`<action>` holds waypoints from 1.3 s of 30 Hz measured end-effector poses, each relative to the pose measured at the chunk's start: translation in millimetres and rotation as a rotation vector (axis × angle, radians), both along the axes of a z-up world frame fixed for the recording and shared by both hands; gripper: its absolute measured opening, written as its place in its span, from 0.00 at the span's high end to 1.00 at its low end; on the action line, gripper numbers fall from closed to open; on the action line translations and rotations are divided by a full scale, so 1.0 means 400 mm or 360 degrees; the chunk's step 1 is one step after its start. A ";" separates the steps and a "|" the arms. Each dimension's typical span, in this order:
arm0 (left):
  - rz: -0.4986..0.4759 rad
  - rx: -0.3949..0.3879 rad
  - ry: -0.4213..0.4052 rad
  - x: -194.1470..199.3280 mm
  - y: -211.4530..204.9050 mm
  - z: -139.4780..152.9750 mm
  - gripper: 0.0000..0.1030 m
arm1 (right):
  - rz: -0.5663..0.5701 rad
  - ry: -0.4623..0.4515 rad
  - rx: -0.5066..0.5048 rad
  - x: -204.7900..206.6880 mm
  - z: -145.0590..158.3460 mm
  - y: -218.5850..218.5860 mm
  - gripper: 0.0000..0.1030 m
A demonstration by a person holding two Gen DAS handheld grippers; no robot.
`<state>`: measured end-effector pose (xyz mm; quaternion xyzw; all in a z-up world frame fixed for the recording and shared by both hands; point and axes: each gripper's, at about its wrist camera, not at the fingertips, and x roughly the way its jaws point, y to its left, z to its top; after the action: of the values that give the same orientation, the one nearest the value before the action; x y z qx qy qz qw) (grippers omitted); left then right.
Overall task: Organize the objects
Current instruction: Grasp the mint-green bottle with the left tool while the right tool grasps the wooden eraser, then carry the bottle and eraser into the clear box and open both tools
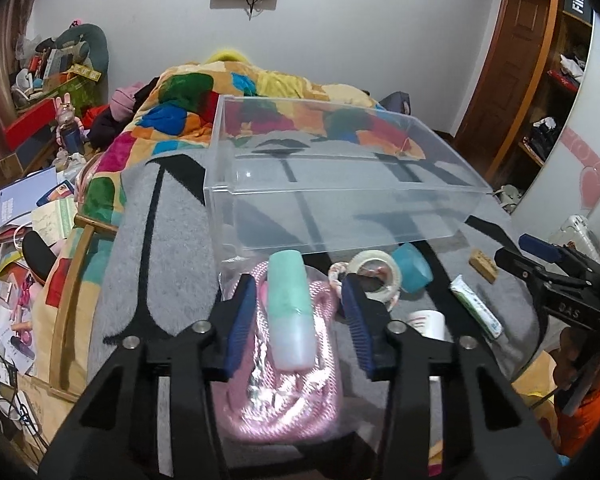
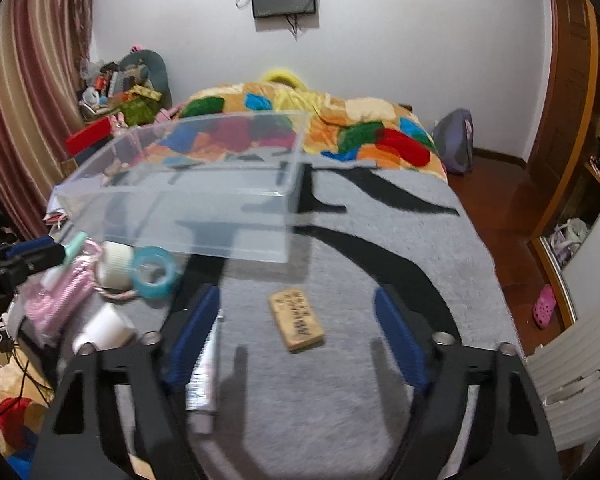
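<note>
A clear plastic box (image 1: 340,184) (image 2: 188,184) stands empty on the grey blanket. My left gripper (image 1: 300,300) is open, its fingers on either side of a mint-green and white bottle (image 1: 290,312) that lies on a bagged pink rope (image 1: 284,396). A white tape roll (image 1: 374,272), a blue tape roll (image 1: 414,268) (image 2: 154,272), a white cup (image 1: 428,322) (image 2: 104,328), a tube (image 1: 476,306) (image 2: 204,372) and a wooden block (image 1: 482,264) (image 2: 296,318) lie nearby. My right gripper (image 2: 296,320) is open above the wooden block, with the tube by its left finger.
A colourful quilt (image 1: 228,92) (image 2: 340,120) covers the far bed. Cluttered papers and boxes (image 1: 28,208) lie left of the bed. A wooden door and shelves (image 1: 540,80) stand at the right. The bed's right edge drops to a wooden floor (image 2: 500,208).
</note>
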<state>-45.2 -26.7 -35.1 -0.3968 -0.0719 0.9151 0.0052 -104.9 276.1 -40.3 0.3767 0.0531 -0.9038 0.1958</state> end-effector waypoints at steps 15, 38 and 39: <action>-0.0021 -0.0090 0.0044 0.015 0.006 -0.022 0.77 | 0.0090 -0.0118 0.0049 -0.019 -0.079 -0.020 0.78; -0.0024 -0.0007 0.0264 -0.059 -0.033 0.153 0.77 | 0.0170 0.0166 -0.0127 -0.043 0.164 -0.106 0.79; -0.0025 -0.0005 0.0255 -0.071 -0.035 0.153 0.77 | 0.0176 0.0167 -0.0125 -0.051 0.167 -0.116 0.79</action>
<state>-73.5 -40.6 26.0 -0.3227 -0.0667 0.9440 0.0175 -125.5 229.5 26.7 0.3175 0.0484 -0.9115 0.2570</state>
